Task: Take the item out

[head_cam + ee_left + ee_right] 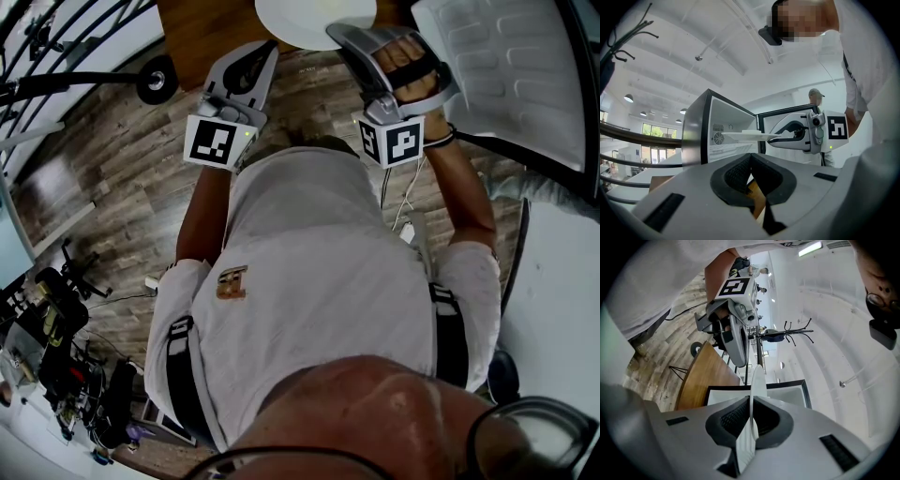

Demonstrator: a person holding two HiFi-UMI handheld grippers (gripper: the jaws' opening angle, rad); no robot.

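Item: white plate (740, 136), clamped at its rim by the right gripper (777, 137), jaws narrow on the thin edge. Location: at the mouth of the open microwave (696, 136), clear of its floor. Attitude: level, long axis running from gripper toward the cavity. Left gripper (751, 176): jaws together, empty. Status: lifted, apparently nearly out; clearing the opening and setting down remain.

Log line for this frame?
right gripper: jaws shut on round white plate | plate: at open silver microwave | left gripper: jaws shut, empty
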